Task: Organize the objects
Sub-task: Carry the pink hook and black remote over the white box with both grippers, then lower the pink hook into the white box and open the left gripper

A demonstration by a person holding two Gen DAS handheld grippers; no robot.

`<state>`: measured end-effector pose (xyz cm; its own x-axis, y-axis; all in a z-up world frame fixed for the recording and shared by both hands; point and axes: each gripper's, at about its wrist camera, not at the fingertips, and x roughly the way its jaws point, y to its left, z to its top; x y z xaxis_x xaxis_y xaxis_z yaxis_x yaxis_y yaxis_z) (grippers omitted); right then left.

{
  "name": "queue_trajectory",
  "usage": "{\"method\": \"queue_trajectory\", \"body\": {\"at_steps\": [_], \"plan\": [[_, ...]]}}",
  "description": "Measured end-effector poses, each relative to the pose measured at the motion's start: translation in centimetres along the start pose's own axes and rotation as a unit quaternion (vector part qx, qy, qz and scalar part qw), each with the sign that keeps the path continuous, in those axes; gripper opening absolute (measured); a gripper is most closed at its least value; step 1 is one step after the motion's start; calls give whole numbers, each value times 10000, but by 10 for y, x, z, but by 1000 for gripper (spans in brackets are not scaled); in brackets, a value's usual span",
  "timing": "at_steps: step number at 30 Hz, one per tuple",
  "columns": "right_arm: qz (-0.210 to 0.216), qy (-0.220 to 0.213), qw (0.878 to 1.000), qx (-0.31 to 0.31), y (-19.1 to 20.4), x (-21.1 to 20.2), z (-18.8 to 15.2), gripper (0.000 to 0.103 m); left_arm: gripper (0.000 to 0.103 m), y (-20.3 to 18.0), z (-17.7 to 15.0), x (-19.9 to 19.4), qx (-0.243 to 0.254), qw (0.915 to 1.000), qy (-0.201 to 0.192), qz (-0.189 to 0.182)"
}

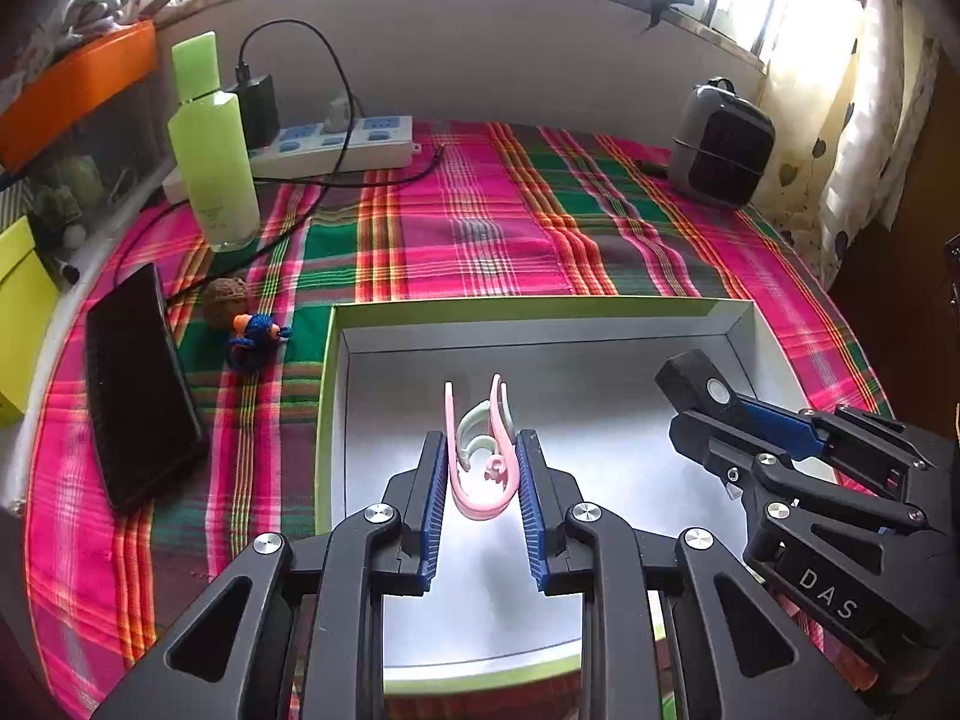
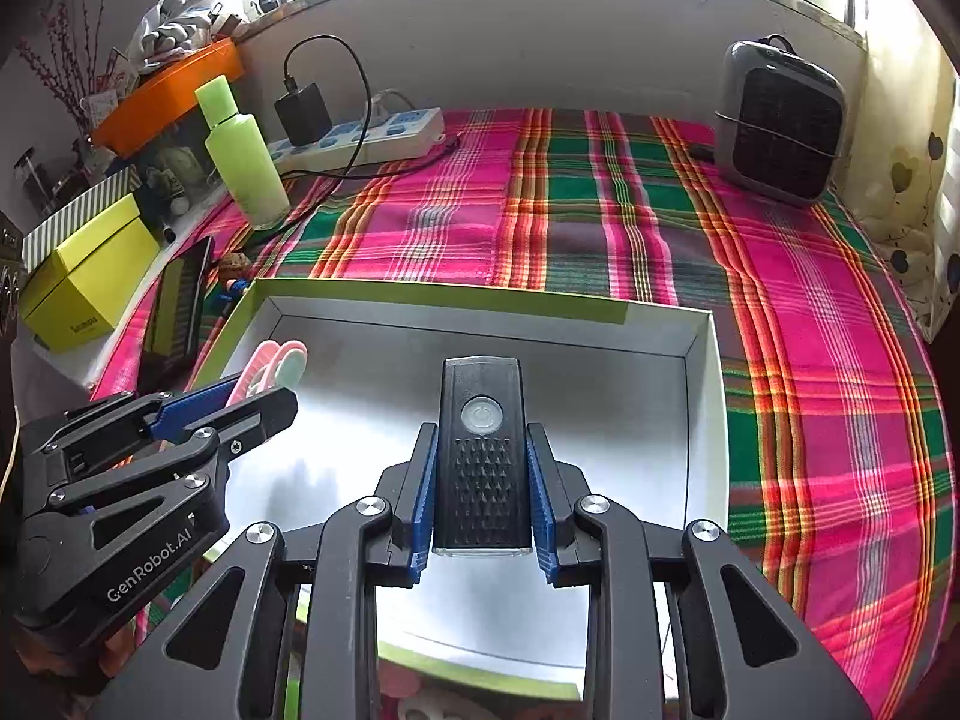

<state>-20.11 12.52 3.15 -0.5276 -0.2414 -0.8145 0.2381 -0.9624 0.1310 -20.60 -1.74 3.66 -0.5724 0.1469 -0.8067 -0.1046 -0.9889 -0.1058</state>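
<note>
The left gripper [image 1: 482, 468] pinches a pink curved plastic clip [image 1: 480, 480] with a pale green clip [image 1: 474, 429] nested inside it, both held above the floor of the shallow white cardboard box with a green rim [image 1: 540, 324]. The right gripper [image 2: 482, 492] is clamped on a black rectangular light with a round power button [image 2: 482, 450], also over the box interior. The box lies on a pink and green plaid cloth [image 1: 480, 228] covering the surface.
</note>
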Motion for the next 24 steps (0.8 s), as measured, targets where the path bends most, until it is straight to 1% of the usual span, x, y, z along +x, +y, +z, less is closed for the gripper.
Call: {"method": "queue_trajectory", "body": {"at_steps": [7, 16, 24], "plan": [[-9, 146, 9998, 113, -7, 16, 14, 28, 21, 0, 10, 15, 44, 9999, 91, 26], [-89, 185, 9997, 110, -5, 24, 18, 28, 21, 3, 13, 28, 41, 9997, 211, 98], [-146, 234, 9995, 127, -6, 32, 18, 28, 21, 5, 15, 33, 53, 9997, 217, 141]]}}
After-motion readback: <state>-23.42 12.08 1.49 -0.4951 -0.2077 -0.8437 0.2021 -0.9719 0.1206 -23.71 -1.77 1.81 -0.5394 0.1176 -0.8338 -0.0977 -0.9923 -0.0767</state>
